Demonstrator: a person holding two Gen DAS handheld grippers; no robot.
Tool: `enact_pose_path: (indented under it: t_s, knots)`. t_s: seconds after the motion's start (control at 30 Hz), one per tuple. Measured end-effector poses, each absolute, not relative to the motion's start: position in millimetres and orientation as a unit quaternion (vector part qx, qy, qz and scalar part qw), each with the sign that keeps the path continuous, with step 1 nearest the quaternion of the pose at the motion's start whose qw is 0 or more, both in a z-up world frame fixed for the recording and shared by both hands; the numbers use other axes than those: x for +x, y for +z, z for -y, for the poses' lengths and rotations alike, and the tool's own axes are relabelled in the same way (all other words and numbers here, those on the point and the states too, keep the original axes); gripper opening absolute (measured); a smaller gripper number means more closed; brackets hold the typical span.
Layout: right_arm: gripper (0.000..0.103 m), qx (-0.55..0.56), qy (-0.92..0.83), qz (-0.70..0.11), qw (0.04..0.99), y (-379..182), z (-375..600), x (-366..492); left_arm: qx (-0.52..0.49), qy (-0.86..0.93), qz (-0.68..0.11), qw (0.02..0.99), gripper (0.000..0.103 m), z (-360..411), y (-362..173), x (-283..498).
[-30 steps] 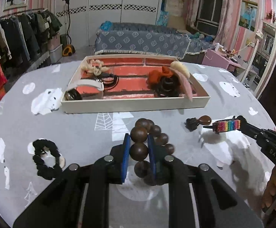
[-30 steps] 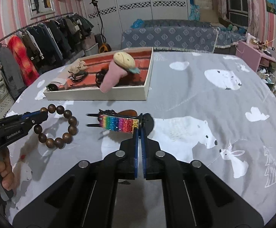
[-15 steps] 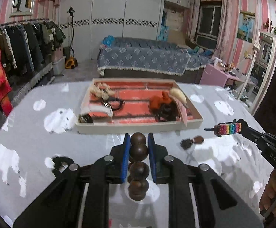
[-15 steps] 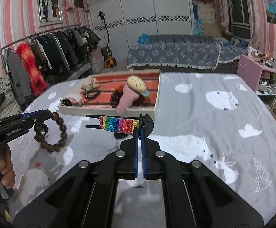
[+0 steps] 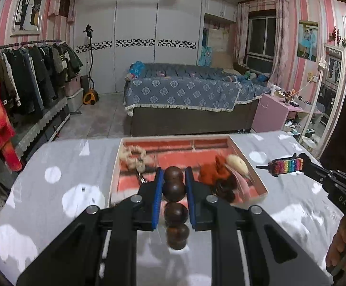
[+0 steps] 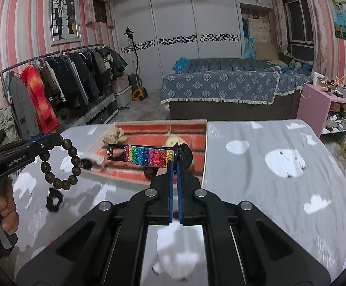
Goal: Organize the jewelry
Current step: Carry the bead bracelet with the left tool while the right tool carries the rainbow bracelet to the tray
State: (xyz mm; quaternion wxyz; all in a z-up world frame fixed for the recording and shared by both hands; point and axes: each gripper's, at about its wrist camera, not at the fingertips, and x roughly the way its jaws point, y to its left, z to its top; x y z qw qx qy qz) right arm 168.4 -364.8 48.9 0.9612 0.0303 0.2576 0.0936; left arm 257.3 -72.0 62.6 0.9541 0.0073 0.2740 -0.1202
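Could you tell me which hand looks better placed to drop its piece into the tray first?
Probably the left: its gripper, shut on the bead bracelet, hangs right at the tray. The right gripper holds the rainbow clip further to the side.

We are looking at a round table covered in a grey cloth printed with white polar bears, and it is carrying two things directly. A shallow rectangular white-walled tray with a red striped lining is sitting toward the far side of the cloth. A small black scrunchie-like hair tie is lying on the cloth near the tray's left front corner, apart from it.
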Motion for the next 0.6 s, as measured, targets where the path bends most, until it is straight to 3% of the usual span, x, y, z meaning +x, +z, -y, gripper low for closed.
enact_pose_path:
  t_s: [0.6]
  knots:
    - [0.004,0.036,0.057,-0.302,0.951,-2,356,307,-0.007,-0.076,-0.308,0.948,0.019,49,-13,377]
